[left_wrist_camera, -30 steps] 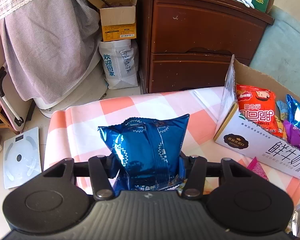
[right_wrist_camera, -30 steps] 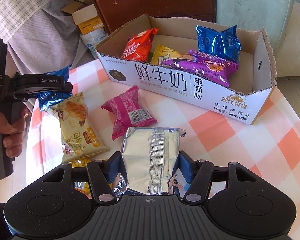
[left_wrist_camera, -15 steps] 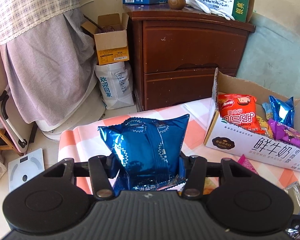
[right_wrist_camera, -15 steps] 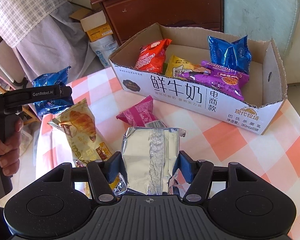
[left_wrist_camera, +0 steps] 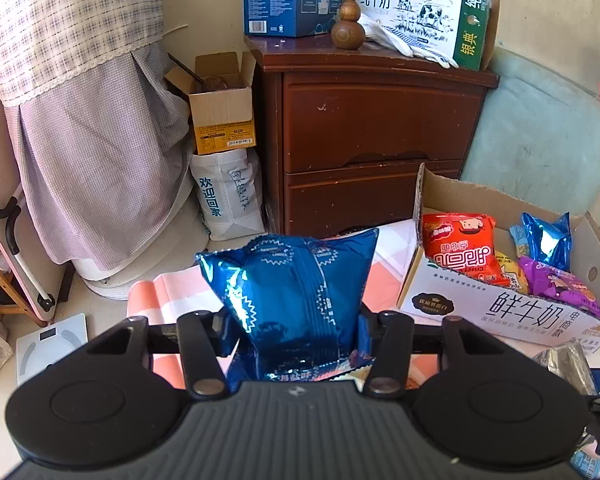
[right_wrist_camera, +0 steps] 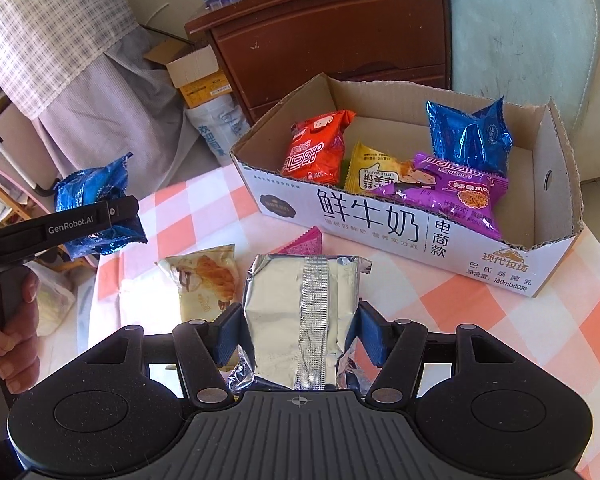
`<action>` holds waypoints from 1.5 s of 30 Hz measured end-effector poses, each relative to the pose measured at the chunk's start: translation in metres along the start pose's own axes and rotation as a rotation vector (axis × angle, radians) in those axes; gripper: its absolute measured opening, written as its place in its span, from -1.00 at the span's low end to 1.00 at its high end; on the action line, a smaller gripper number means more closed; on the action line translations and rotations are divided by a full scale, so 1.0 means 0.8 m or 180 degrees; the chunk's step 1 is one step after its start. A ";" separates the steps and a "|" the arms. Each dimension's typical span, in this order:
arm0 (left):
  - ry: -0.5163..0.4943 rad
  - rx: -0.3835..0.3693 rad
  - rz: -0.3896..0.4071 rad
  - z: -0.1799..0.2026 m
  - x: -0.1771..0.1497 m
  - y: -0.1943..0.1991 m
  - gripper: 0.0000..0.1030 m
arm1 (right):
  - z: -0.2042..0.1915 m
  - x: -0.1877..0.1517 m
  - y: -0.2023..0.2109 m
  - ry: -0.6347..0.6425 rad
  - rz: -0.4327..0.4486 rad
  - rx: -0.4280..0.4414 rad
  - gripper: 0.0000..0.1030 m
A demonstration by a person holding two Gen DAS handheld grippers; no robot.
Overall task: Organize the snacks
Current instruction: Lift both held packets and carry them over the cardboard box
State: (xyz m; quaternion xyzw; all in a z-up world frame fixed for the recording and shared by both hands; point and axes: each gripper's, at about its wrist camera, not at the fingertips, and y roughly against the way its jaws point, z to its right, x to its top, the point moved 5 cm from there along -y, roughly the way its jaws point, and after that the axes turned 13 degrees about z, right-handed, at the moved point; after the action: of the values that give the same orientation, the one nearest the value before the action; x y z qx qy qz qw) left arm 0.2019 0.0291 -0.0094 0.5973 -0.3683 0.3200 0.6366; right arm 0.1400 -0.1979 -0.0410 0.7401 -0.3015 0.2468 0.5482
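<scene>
Since the earlier frames the left gripper (right_wrist_camera: pixel 100 216) has lifted its blue foil packet (left_wrist_camera: pixel 296 300) clear of the checked tablecloth (right_wrist_camera: pixel 500 320), and more of the brown dresser and the milk cartons on it shows beyond it; the right gripper (right_wrist_camera: pixel 300 336) has barely shifted. Nearest the right camera, the right jaws are clamped on a silver foil packet (right_wrist_camera: pixel 300 312), pads pressed against both its edges, held above the cloth in front of the milk carton box (right_wrist_camera: pixel 380 224). The left jaws stand narrow, pinching the blue packet, held off to the left of the box. On the cloth just past the silver packet lie a croissant packet (right_wrist_camera: pixel 204 276) and a pink packet (right_wrist_camera: pixel 306 242), the latter against the box's front wall. Inside the box sit a red packet (right_wrist_camera: pixel 316 148), a yellow one (right_wrist_camera: pixel 372 172), a purple one (right_wrist_camera: pixel 448 196) and another blue one (right_wrist_camera: pixel 468 136). By my judgement the sorting is roughly half done: four are in, two are in hand, and at least two remain on the table.
</scene>
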 end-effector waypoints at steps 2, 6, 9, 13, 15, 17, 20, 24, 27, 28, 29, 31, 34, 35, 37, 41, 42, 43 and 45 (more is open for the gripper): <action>0.0025 -0.0030 0.0002 0.000 0.002 0.002 0.00 | 0.002 0.005 0.001 -0.0036 0.0028 0.0005 0.17; 0.0072 -0.0099 0.0004 0.002 0.006 0.005 0.00 | 0.002 0.012 0.003 -0.0079 0.0085 0.0026 0.16; 0.0093 -0.0108 0.0017 0.002 0.008 0.006 0.00 | 0.002 0.017 0.006 -0.0096 0.0129 0.0053 0.16; 0.0129 -0.0103 0.0021 0.002 0.010 0.007 0.00 | 0.008 0.029 0.012 -0.0136 0.0233 0.0052 0.16; 0.0135 -0.0099 0.0034 0.003 0.012 0.007 0.00 | 0.013 0.035 0.016 -0.0169 0.0291 0.0037 0.17; 0.0118 -0.0095 0.0064 0.006 0.015 0.008 0.00 | 0.019 0.041 0.020 -0.0198 0.0353 0.0012 0.17; 0.0085 -0.0094 0.0122 0.012 0.021 0.010 0.00 | 0.029 0.054 0.027 -0.0249 0.0474 -0.0043 0.17; 0.0095 -0.0146 0.0161 0.023 0.029 0.011 0.00 | 0.044 0.071 0.039 -0.0357 0.0676 -0.0085 0.16; 0.0151 -0.0242 0.0166 0.034 0.036 0.010 0.00 | 0.056 0.085 0.051 -0.0420 0.0876 -0.0175 0.17; 0.0158 -0.0274 0.0174 0.038 0.038 0.010 0.00 | 0.060 0.089 0.053 -0.0446 0.0930 -0.0201 0.17; 0.0161 -0.0301 0.0185 0.043 0.040 0.010 0.00 | 0.064 0.093 0.055 -0.0483 0.0975 -0.0219 0.17; 0.0158 -0.0358 0.0205 0.055 0.045 0.008 0.00 | 0.072 0.099 0.056 -0.0570 0.1045 -0.0259 0.16; 0.0157 -0.0432 0.0232 0.073 0.052 0.003 0.00 | 0.080 0.105 0.054 -0.0577 0.1122 -0.0407 0.16; 0.0155 -0.0451 0.0233 0.079 0.054 0.001 0.00 | 0.081 0.107 0.053 -0.0574 0.1136 -0.0444 0.17; 0.0166 -0.0496 0.0218 0.090 0.055 -0.004 0.00 | 0.086 0.110 0.049 -0.0602 0.1158 -0.0499 0.17; 0.0171 -0.0545 0.0176 0.108 0.056 -0.017 0.00 | 0.096 0.116 0.045 -0.0692 0.1202 -0.0565 0.16; 0.0170 -0.0552 0.0172 0.112 0.057 -0.020 0.00 | 0.098 0.116 0.045 -0.0702 0.1217 -0.0584 0.16; 0.0172 -0.0564 0.0170 0.117 0.057 -0.023 0.00 | 0.100 0.117 0.044 -0.0715 0.1227 -0.0595 0.16; 0.0192 -0.0593 0.0162 0.124 0.059 -0.028 0.00 | 0.105 0.119 0.041 -0.0774 0.1239 -0.0609 0.17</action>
State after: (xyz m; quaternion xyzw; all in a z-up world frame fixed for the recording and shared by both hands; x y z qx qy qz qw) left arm 0.2373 -0.0727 0.0203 0.5161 -0.3921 0.3182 0.6918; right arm 0.1855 -0.3026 0.0238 0.6371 -0.5241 0.2272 0.5175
